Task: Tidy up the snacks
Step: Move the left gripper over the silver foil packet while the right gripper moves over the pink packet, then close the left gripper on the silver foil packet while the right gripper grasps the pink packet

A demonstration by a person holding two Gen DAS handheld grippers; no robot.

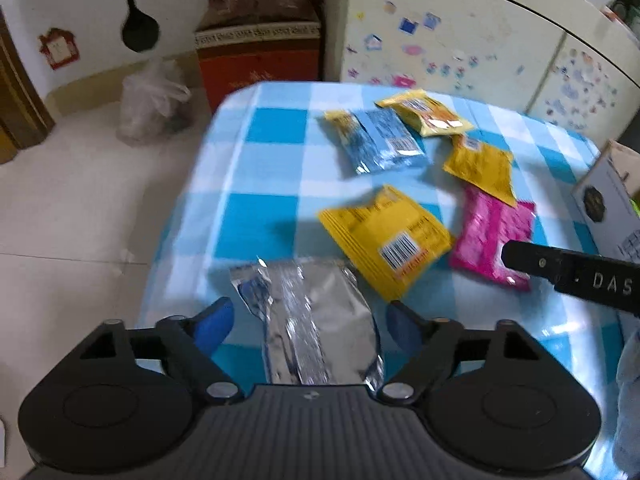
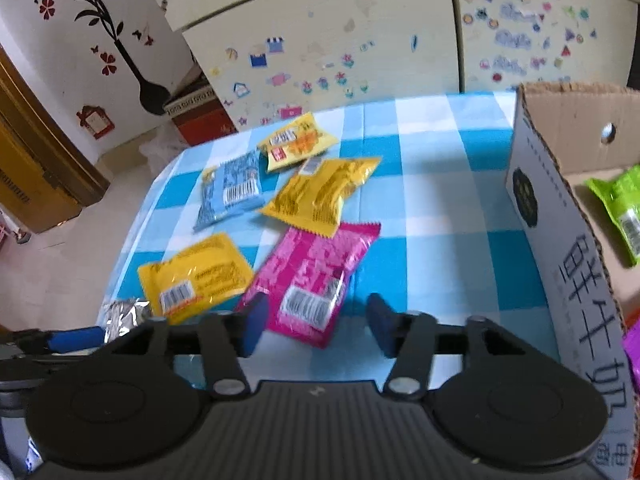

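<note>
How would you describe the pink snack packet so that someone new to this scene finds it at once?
Start at the blue-and-white checked tablecloth beside the cardboard box. Among the packets lying there, look nearest the right gripper. The pink snack packet is the only pink one; its neighbours are yellow, light blue or silver.

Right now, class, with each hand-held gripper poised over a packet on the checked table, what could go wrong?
1. The silver packet lies at the near table edge; a nudge may tip it off.
2. The pink packet lies under a yellow packet; lifting it could drag that one.
</note>
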